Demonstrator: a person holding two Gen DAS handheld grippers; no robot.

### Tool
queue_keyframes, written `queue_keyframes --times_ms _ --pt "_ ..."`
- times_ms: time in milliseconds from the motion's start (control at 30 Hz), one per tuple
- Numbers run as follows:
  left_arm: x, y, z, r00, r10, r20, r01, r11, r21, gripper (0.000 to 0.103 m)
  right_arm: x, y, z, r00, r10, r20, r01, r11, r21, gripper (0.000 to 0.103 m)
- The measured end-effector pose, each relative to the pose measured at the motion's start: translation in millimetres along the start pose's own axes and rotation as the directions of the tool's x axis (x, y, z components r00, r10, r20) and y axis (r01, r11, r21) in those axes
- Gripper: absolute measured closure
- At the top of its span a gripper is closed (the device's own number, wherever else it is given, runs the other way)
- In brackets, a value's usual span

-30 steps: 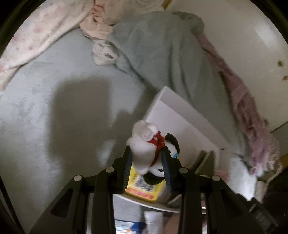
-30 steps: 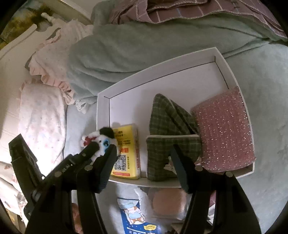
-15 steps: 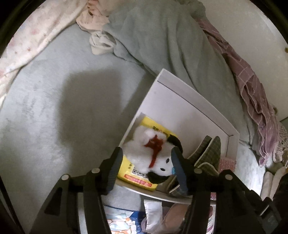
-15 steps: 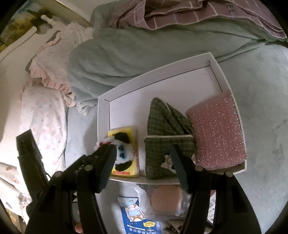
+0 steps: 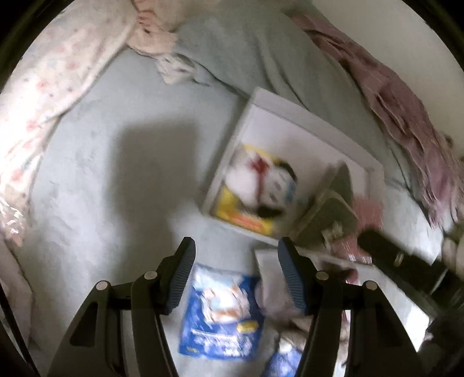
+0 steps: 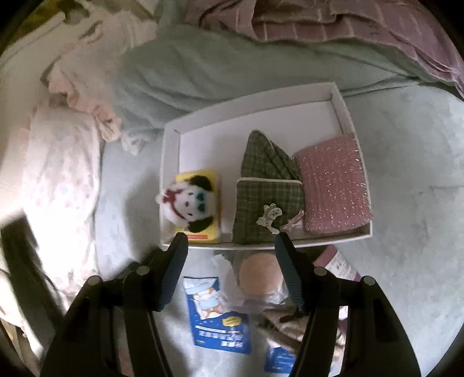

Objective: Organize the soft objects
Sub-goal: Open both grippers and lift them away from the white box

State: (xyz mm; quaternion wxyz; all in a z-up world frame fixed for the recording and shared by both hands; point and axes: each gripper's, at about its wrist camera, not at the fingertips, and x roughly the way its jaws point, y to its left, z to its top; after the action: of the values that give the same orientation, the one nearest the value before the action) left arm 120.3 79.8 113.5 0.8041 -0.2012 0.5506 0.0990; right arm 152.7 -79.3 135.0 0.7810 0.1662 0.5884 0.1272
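A white plush dog with black ears and a red bow lies on a yellow pack in the left end of the white box. A green plaid pouch and a pink sparkly pad fill the box's right part. In the blurred left wrist view the plush dog rests in the white box. My left gripper is open and empty, above a blue packet. My right gripper is open and empty, just short of the box's near edge.
On the grey-blue bed cover in front of the box lie a blue packet, a peach round item in clear wrap and other small packs. A green blanket, a pink plaid cloth and floral bedding surround the box.
My left gripper opened and let go of the plush dog, which now lies on the yellow pack in the box; the gripper has drawn back and up. My right gripper rose a little.
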Motion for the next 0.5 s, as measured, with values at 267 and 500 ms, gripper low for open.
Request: queue_keyframes --times_ms 267,500 --pt "-21 -18 -39 0.998 0.008 0.067 -0.016 0.993 0.119 0.045 -9 -24 -47 0.997 0.071 0.025 -0.074 0.982 0.173 0.039" --pt "-37 -32 -50 0.995 0.000 0.097 -0.017 0.984 0.180 0.047 -19 -19 -64 0.995 0.057 0.084 -0.068 0.988 0.136 0.039"
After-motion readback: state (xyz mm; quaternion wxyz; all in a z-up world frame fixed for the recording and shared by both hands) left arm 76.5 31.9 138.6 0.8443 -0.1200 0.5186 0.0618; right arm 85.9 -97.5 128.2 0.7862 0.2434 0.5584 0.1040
